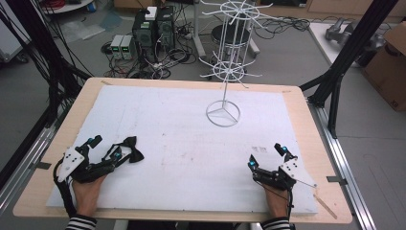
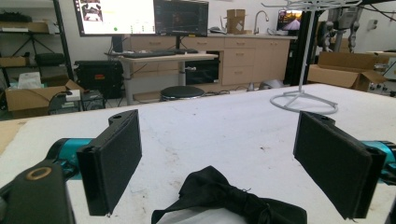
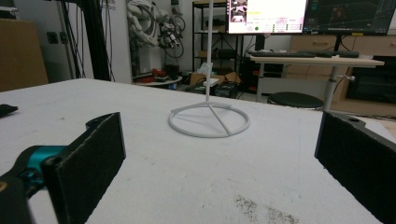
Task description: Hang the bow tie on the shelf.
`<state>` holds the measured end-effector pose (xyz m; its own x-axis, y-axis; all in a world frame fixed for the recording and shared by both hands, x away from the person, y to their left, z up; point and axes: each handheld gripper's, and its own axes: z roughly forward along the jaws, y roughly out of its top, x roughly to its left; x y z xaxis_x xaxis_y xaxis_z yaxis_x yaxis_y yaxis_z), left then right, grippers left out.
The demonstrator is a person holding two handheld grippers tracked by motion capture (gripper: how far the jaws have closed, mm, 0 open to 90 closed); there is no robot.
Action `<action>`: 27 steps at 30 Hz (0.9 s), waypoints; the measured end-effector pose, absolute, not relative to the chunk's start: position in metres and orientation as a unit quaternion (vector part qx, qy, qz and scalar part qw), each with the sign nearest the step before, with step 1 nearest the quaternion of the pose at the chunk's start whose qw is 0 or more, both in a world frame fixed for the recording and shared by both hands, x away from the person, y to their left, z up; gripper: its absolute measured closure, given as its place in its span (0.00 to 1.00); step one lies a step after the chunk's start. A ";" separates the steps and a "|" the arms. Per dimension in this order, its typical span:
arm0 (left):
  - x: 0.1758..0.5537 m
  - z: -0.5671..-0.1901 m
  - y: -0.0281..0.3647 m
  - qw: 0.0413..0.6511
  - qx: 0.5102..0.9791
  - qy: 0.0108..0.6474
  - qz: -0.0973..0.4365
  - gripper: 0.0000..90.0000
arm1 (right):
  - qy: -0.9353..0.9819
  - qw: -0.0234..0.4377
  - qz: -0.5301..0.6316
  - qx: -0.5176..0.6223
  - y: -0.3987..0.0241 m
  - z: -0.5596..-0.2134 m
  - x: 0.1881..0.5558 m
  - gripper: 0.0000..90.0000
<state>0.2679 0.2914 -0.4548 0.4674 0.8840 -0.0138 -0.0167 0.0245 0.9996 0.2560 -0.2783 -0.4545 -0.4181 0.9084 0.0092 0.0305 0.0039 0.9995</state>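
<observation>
While both hands rest at the table's near edge in the high view, the left gripper sits open beside the black bow tie; right gripper open, empty. Left gripper view: bow tie lies between spread jaws, untouched. Right gripper view: jaws wide, white rack ahead.

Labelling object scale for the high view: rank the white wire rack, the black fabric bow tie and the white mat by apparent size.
1. White rectangular table mat
2. Tall white wire display rack, though it stands farther off
3. Black fabric bow tie
</observation>
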 end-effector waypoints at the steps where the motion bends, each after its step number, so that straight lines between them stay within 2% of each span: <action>1: 0.268 -0.455 0.291 0.616 0.595 0.364 0.366 0.17 | 0.602 0.373 0.588 0.390 -0.278 -0.455 0.256 0.01; 11: 0.269 -0.452 0.294 0.614 0.606 0.374 0.341 0.17 | 0.605 0.374 0.587 0.387 -0.278 -0.454 0.257 0.01; 18: 0.269 -0.439 0.290 0.591 0.643 0.356 0.333 0.17 | 0.606 0.375 0.584 0.388 -0.278 -0.454 0.258 0.01; 22: 0.271 -0.429 0.284 0.551 0.690 0.347 0.316 0.17 | 0.606 0.376 0.584 0.388 -0.278 -0.454 0.258 0.01; 27: 0.273 -0.415 0.281 0.534 0.711 0.339 0.308 0.17 | 0.607 0.374 0.583 0.390 -0.277 -0.454 0.257 0.01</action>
